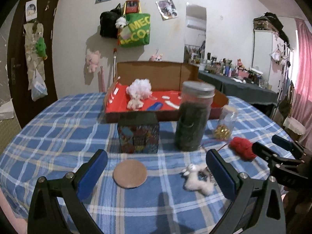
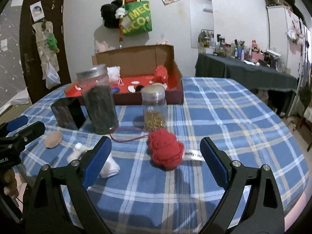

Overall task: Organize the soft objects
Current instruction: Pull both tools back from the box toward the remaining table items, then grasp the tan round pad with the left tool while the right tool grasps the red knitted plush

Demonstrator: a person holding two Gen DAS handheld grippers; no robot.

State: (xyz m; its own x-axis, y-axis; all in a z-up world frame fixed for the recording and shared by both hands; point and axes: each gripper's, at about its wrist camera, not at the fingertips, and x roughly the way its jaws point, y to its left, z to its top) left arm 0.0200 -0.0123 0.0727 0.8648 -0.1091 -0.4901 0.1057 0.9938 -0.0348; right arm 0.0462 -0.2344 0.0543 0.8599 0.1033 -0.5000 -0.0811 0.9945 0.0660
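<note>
Red knitted yarn toy (image 2: 165, 151) lies on the plaid counter (image 2: 234, 117) ahead of the wide, empty right gripper (image 2: 156, 158); light and squashy, best pinched across its middle. The white plush (image 1: 197, 177) lies by the right finger of the wide, empty left gripper (image 1: 156, 172).

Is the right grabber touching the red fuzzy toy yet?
Apart. In the right wrist view the right gripper stands open, and checked cloth shows between each blue pad and the red knitted toy.

Your left claw (image 1: 156, 172) points forward and slightly down, jaws spread wide with nothing gripped. Your right claw (image 2: 156, 157) sits just beside it at the same tilt, jaws equally wide, pads pressing on nothing.
</note>
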